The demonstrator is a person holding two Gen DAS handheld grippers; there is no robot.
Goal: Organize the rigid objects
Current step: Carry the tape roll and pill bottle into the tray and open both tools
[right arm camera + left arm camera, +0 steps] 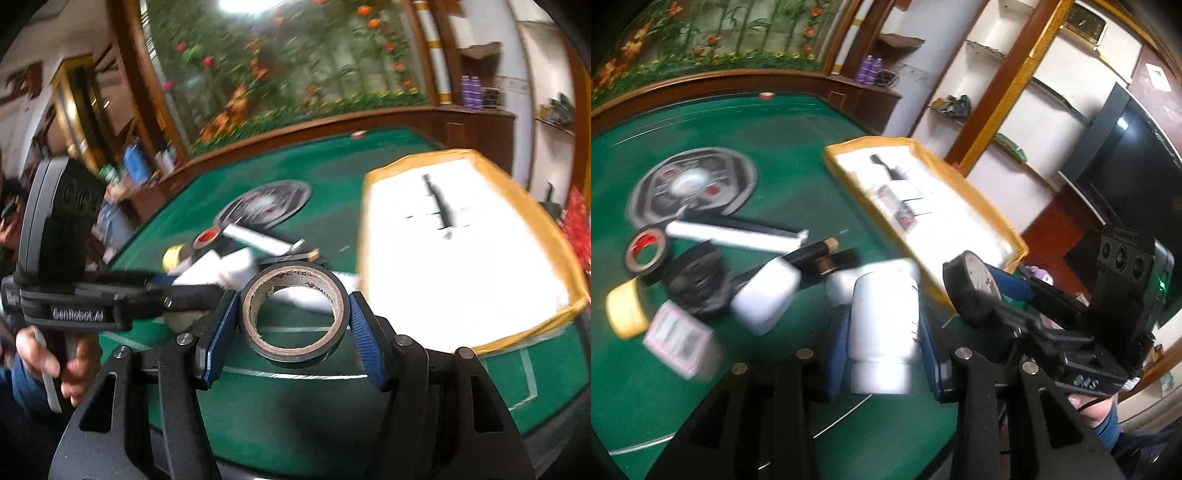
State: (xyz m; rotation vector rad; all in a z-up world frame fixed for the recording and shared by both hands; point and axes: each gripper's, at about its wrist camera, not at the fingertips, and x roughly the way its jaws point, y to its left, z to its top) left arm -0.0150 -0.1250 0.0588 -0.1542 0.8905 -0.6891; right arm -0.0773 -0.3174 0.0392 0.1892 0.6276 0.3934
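White bottle [884, 328] sat clamped between blue pads of left gripper [886, 341], cap toward camera, lifted clear of green table [798, 177]. Black tape roll [293, 312] sat pinched between pads of right gripper [293, 325], held above table, hole facing up. Yellow-rimmed tray [975, 201] lay on table just beyond both grippers, white inside, small dark items in it. Left of tray: clutter pile with red-cored tape roll [646, 254], yellow tape roll [626, 312], long white box [735, 236]. Views blurred.
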